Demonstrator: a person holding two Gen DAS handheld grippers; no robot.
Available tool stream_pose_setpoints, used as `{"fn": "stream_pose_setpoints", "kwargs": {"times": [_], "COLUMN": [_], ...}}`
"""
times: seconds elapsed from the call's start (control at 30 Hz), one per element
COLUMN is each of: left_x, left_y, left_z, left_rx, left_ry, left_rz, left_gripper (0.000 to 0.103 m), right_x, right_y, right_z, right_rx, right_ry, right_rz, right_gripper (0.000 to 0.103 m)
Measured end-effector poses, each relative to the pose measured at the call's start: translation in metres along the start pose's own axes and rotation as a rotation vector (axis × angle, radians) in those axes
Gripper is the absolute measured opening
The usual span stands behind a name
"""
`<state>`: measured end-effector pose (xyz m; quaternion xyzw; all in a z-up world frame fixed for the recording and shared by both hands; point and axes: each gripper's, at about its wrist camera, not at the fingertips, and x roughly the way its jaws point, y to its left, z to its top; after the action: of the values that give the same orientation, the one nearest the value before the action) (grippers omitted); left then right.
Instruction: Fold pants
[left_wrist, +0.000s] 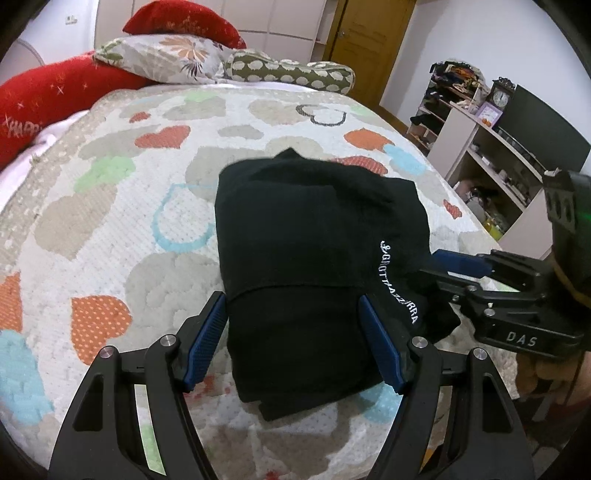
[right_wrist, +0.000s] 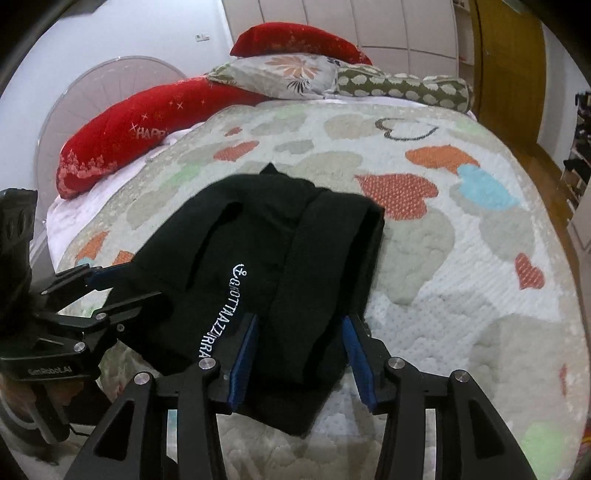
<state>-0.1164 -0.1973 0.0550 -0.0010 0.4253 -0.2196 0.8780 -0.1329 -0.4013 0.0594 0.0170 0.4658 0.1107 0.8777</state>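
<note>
The black pants (left_wrist: 310, 251) lie folded into a compact bundle on the bed, with white lettering along one edge; they also show in the right wrist view (right_wrist: 280, 266). My left gripper (left_wrist: 293, 341) is open, its blue pads either side of the bundle's near end. My right gripper (right_wrist: 301, 360) is open too, straddling the bundle's near right edge. In the left wrist view the right gripper (left_wrist: 454, 273) reaches in from the right at the bundle's side. In the right wrist view the left gripper (right_wrist: 107, 291) comes in from the left.
The bed has a quilted cover with coloured hearts (left_wrist: 110, 221). Red and patterned pillows (left_wrist: 166, 55) lie at the head. Shelves with a clock (left_wrist: 498, 122) stand to the right, past the bed edge. A wooden door (right_wrist: 509, 55) is at the back.
</note>
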Motion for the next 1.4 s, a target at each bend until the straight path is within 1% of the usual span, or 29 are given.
{"fn": "stream_pose_setpoints", "kwargs": {"times": [0.27,0.4,0.53,0.63,0.73,0.8,0.83,1.03,1.2,1.3,1.4], "left_x": [-0.011,-0.011,-0.010,-0.008,-0.005,-0.002,-0.001,0.005,0.010,0.013,0.017], "left_y": [-0.001,0.002,0.006,0.008,0.010,0.011,0.011,0.015,0.022,0.025,0.030], "left_z": [0.011,0.019,0.025,0.028,0.032,0.033,0.033,0.033,0.034,0.034,0.033], "left_rx": [0.016,0.005,-0.003,-0.013,-0.023,-0.029,-0.031,-0.053,-0.085,-0.097,-0.113], "left_ry": [-0.033,-0.046,-0.053,-0.052,-0.047,-0.042,-0.041,-0.026,-0.011,0.000,0.020], "left_rz": [0.029,0.041,0.049,0.049,0.042,0.039,0.037,0.024,0.001,-0.018,-0.060], "left_gripper": [0.073,0.073,0.073,0.073,0.073,0.073,0.073,0.073,0.073,0.073,0.073], "right_x": [-0.012,-0.010,-0.003,0.003,0.005,0.006,0.006,0.010,0.016,0.018,0.021], "right_y": [0.004,0.006,-0.002,-0.008,-0.009,-0.010,-0.011,-0.016,-0.028,-0.032,-0.034], "right_z": [0.012,0.020,0.025,0.027,0.027,0.025,0.025,0.023,0.021,0.020,0.019], "right_rx": [0.032,0.036,0.093,0.123,0.126,0.131,0.135,0.144,0.178,0.190,0.196], "right_ry": [-0.044,-0.047,-0.052,-0.040,-0.034,-0.035,-0.036,-0.027,-0.019,-0.016,-0.017], "right_rz": [0.007,0.000,0.002,0.004,0.009,0.007,0.008,0.004,0.010,0.020,0.038], "right_gripper": [0.048,0.048,0.048,0.048,0.052,0.063,0.065,0.066,0.068,0.069,0.071]}}
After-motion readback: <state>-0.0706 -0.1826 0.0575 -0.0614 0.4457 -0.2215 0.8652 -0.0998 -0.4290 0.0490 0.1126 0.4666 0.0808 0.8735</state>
